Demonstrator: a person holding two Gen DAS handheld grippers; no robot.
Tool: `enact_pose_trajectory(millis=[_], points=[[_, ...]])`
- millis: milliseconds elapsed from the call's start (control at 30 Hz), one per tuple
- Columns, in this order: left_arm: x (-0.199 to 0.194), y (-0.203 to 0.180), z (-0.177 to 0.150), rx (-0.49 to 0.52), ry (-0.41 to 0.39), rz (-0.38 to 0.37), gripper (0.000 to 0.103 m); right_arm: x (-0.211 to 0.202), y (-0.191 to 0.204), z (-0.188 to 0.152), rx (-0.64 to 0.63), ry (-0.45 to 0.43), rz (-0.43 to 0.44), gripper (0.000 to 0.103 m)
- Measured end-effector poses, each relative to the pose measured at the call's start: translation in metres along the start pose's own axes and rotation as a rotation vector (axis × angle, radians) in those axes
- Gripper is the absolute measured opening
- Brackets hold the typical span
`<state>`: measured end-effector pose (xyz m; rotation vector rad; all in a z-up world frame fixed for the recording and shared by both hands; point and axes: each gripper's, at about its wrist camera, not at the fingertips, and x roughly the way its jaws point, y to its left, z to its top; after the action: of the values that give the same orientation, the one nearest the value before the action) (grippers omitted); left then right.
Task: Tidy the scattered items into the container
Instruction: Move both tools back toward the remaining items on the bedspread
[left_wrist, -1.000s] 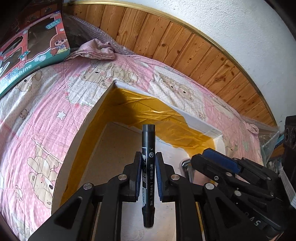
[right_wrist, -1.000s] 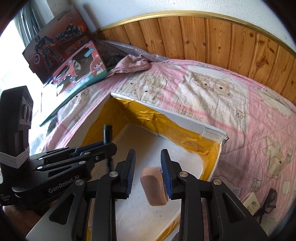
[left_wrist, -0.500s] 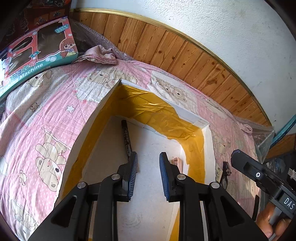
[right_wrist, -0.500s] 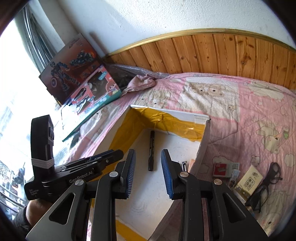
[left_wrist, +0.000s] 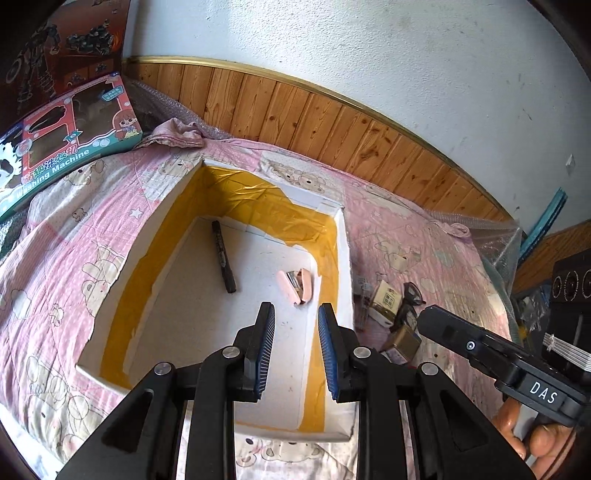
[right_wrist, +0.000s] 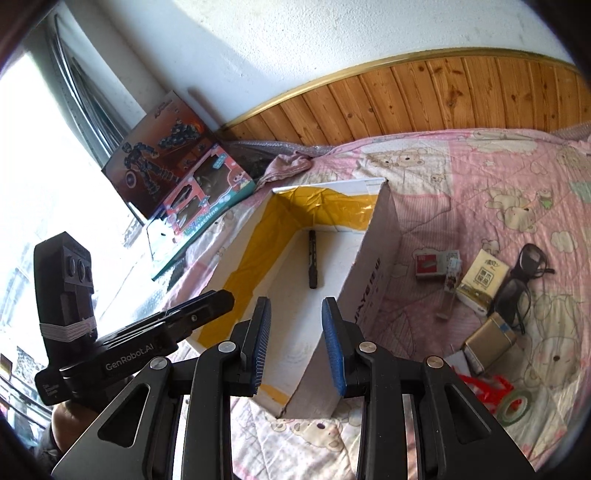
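The container (left_wrist: 343, 258) sits on the bed, holding the marker (left_wrist: 223, 256) and stapler (left_wrist: 297, 286). Both grippers, left gripper (left_wrist: 295, 345) and right gripper (right_wrist: 295, 341), hang open and empty. Next, approach the scattered glasses (right_wrist: 524, 284) slowly, jaws wide.

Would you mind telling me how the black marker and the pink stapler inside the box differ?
The marker is black, long and thin; the stapler is pink, short and chunky. The marker lies nearer the box's middle, while the stapler sits close to the yellow-taped side wall. The stapler gapes open, showing metal; the marker is capped. Both lie loose on the white floor.
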<state>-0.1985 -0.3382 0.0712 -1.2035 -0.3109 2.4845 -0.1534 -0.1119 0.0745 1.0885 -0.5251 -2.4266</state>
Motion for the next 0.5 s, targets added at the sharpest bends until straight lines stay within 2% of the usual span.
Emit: enact_pose_trajectory(millis=[233,500], points=[[-0.013,-0.045,-0.035,0.066,0.014,-0.051,0.026,-0.046,-0.027,-0.045,0.075,-0.040,-0.010,0.032],[-0.010,-0.091,-0.076,0.128,0.069,-0.095,0.026,-0.083,-0.067,-0.093,0.154,-0.049,-0.046,0.032]])
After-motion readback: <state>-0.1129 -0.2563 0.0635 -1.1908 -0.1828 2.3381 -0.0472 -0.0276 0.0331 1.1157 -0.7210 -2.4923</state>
